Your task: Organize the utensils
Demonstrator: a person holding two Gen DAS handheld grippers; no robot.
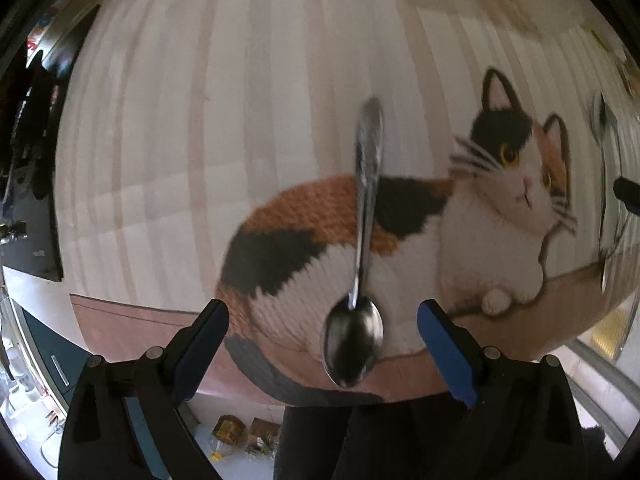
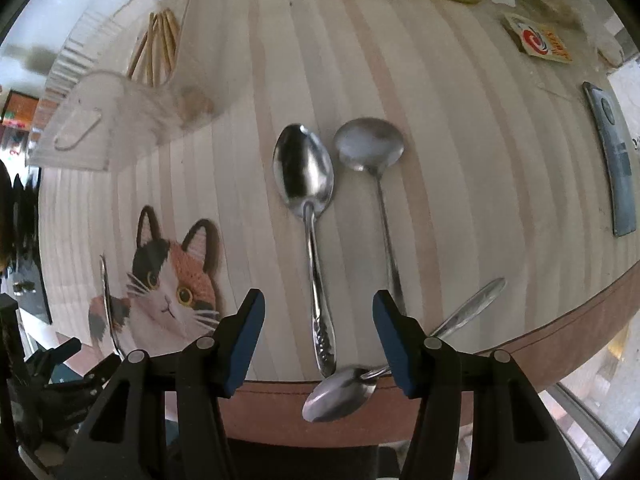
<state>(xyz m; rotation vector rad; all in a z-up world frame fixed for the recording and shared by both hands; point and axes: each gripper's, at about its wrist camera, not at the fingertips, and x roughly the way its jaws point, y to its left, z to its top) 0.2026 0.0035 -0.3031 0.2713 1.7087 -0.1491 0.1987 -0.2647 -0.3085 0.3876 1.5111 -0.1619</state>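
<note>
Striped cream cloth (image 2: 460, 152) covers the table, printed with a calico cat (image 1: 400, 232) and edged in a brown band along the near side.

My left gripper (image 1: 322, 338) is spread wide and holds nothing. Between its blue pads (image 1: 204, 344) lies a small spoon (image 1: 360, 264), bowl toward me at the brown border, roughly midway between the two fingers and touching neither. Its handle runs straight away from me across the cat's back. Far off at the right rim of the left view another utensil shows as a blurred metal streak.

My right gripper (image 2: 318, 328) is likewise parted wide and empty. Nearest, just below the gap, a teaspoon (image 2: 340, 394) rests with its bowl on the brown edge and its handle slanting off to the right, passing behind my right finger. Between the fingers lies the patterned handle end of a large spoon (image 2: 310, 216), its tip just beside the teaspoon's bowl; its own bowl points away from me. Just right of it, parallel, lies a ladle (image 2: 374, 168) with a round bowl, its thin handle running back toward my right finger.

Farther out to the left stands a clear plastic holder (image 2: 104, 120) with wooden chopsticks (image 2: 158, 48) in it. At the right edge lies a dark remote (image 2: 614, 160), with a printed packet (image 2: 538, 40) beyond it. Blurred containers sit along the far edge.
</note>
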